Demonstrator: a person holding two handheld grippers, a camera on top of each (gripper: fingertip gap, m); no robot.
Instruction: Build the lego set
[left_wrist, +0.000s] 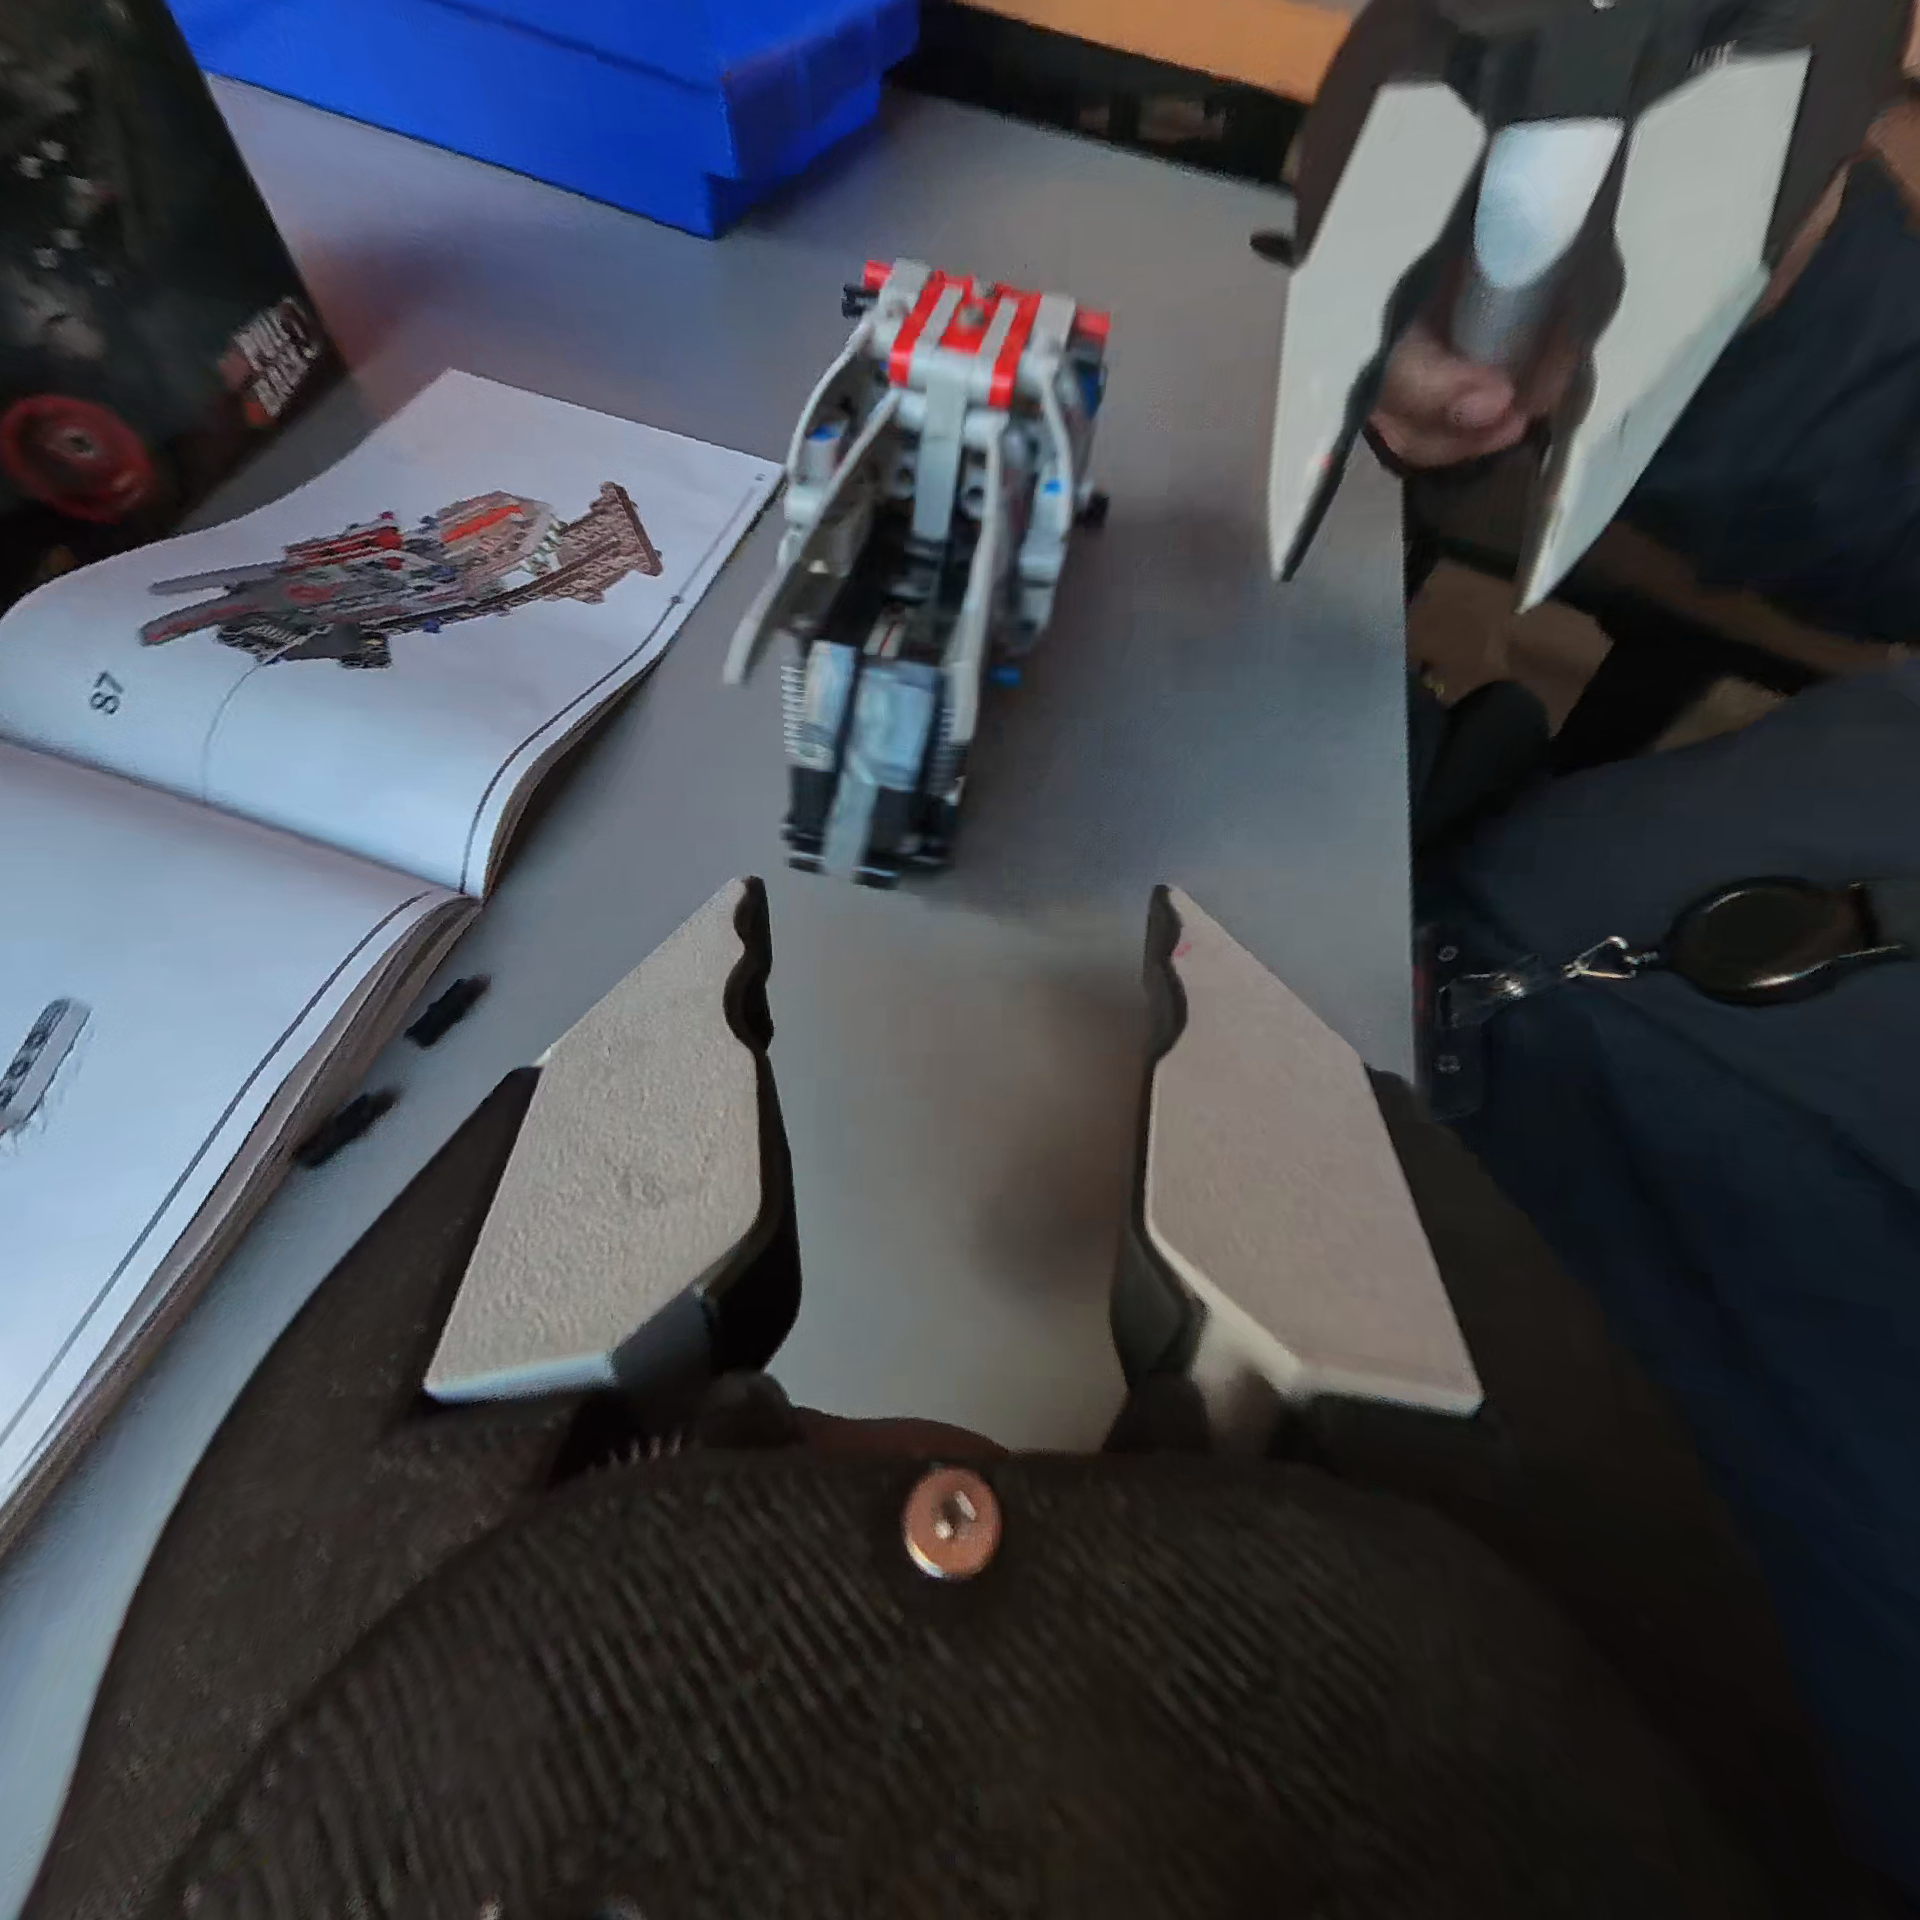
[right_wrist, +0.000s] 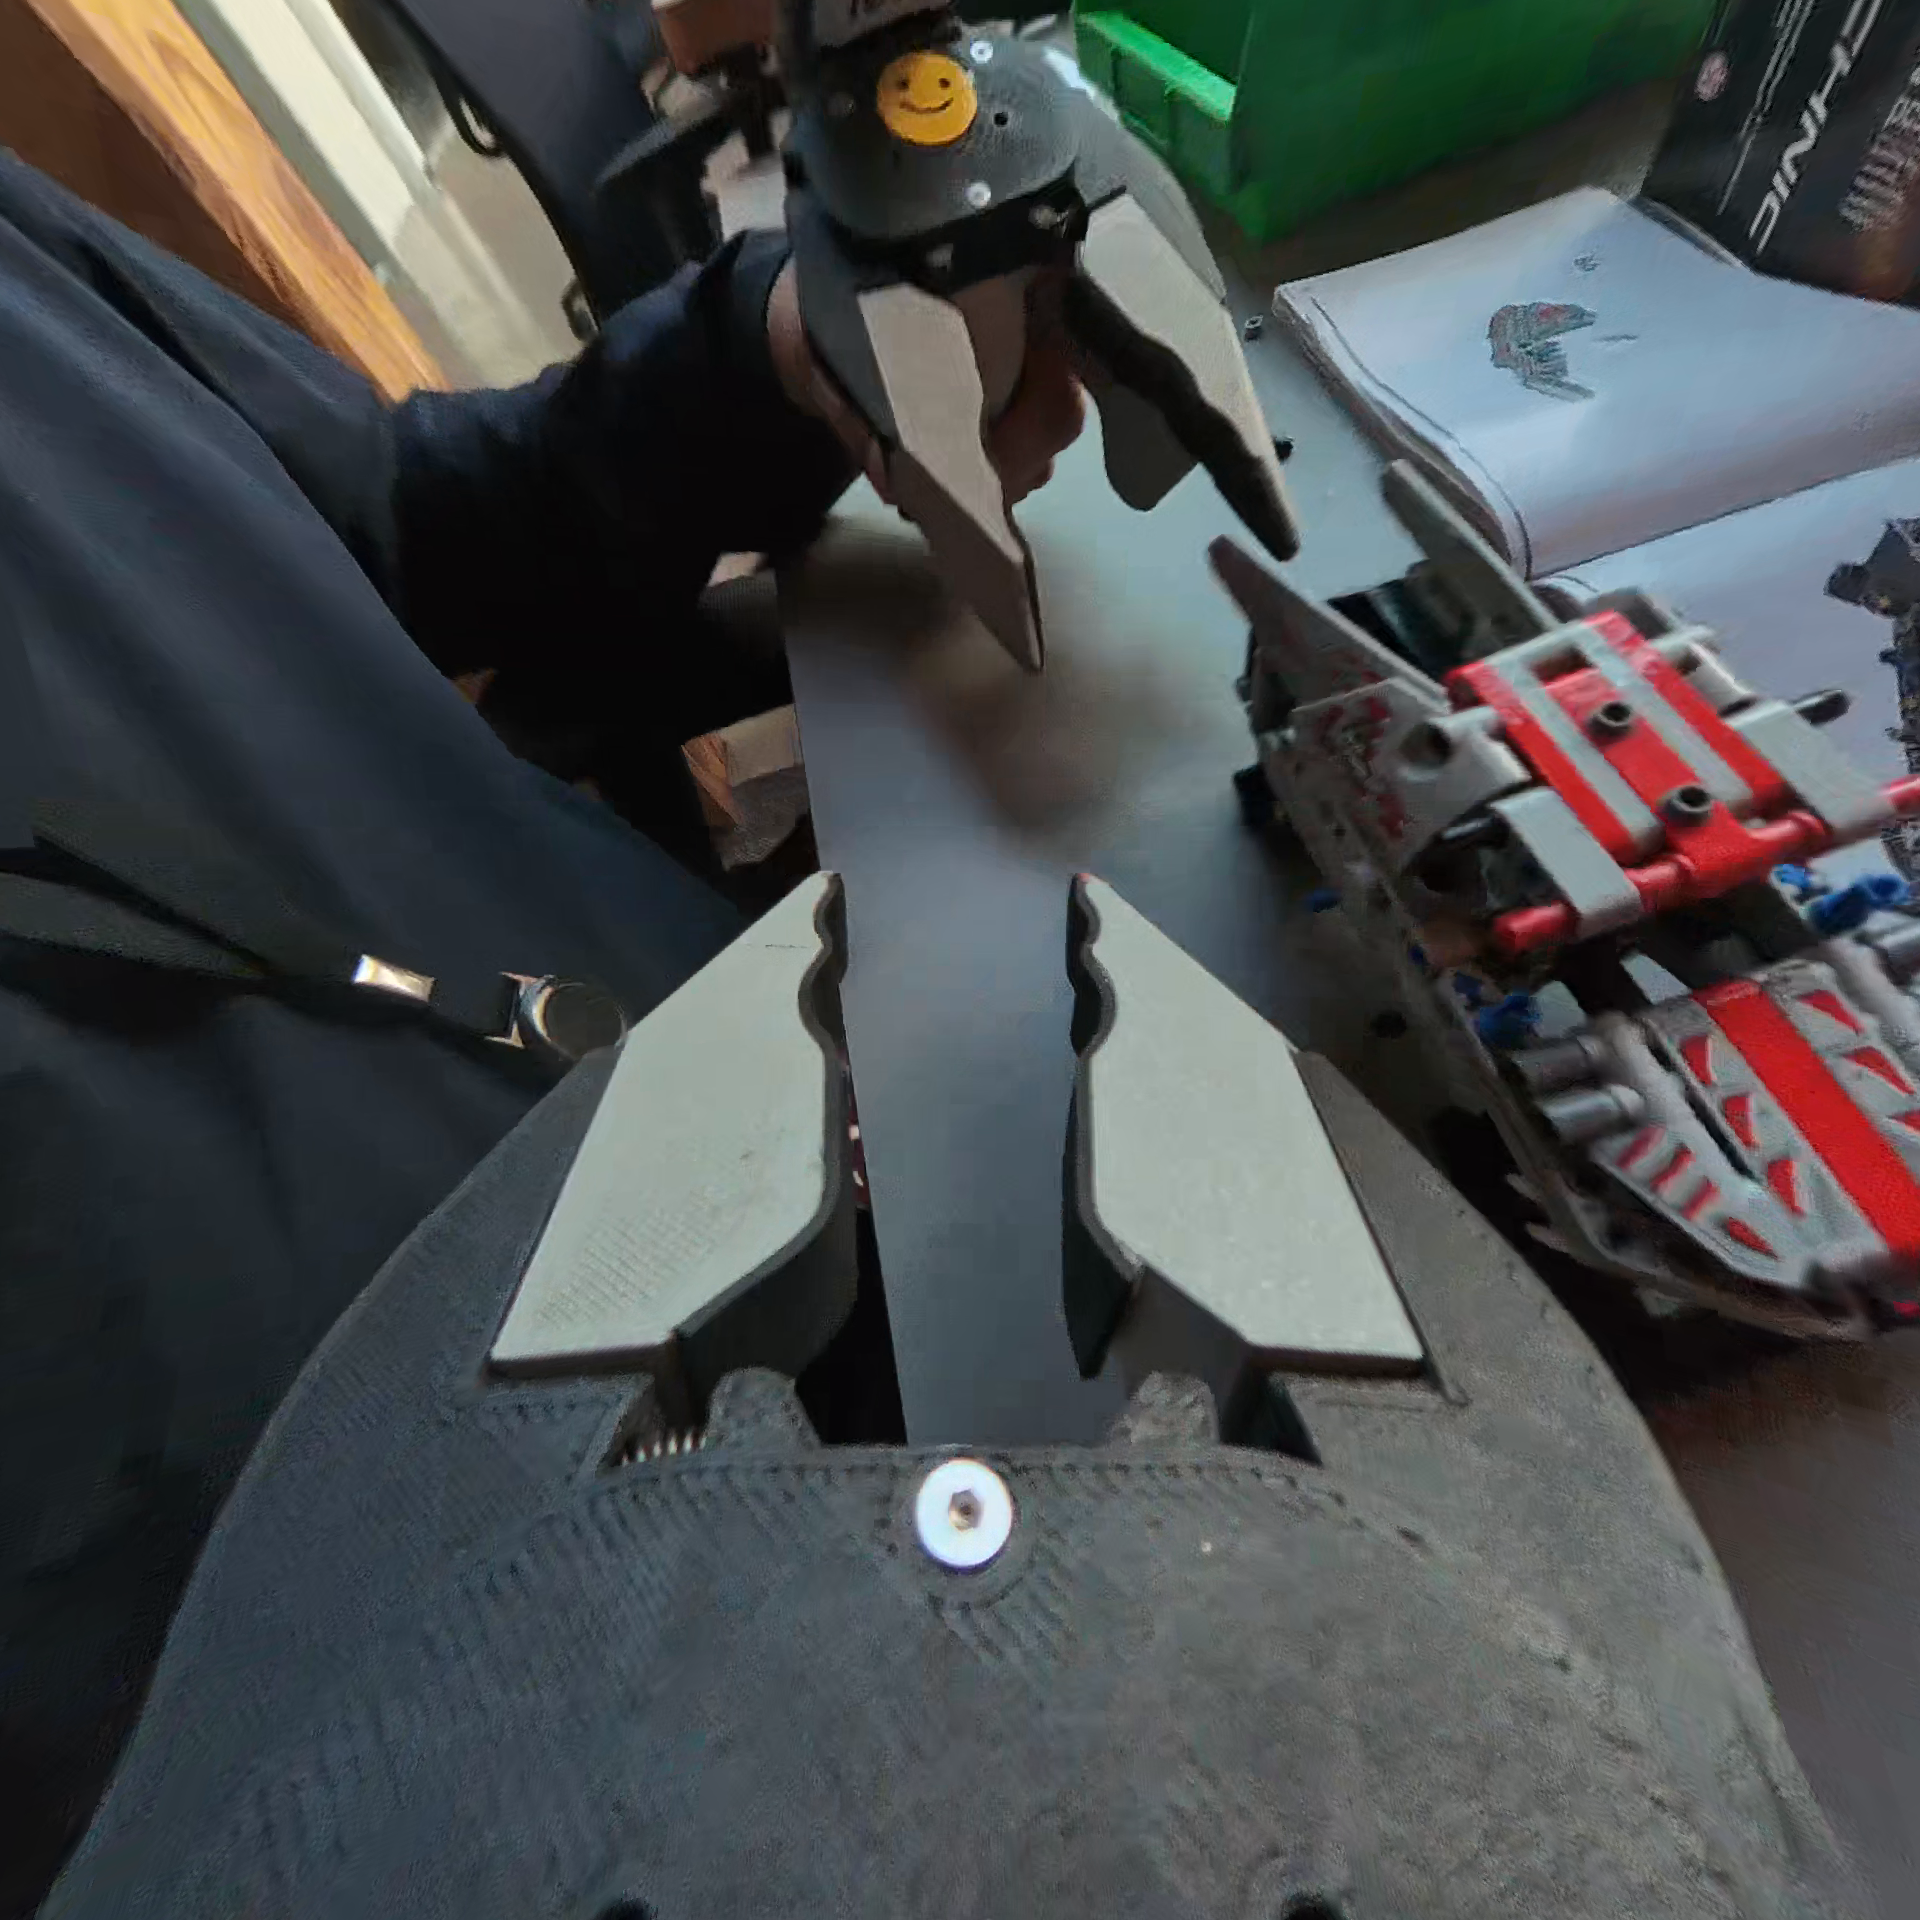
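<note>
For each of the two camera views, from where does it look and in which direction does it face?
Left wrist view: sits on the left tongs, open, looking forward over the grey table at the lego model, with the instruction booklet on its left; the right tongs hang at upper right.
Right wrist view: sits on the right tongs, open, facing along the table edge towards the left tongs; the person's dark sleeve shows.
Shared: model, booklet, table, both tongs.
</note>
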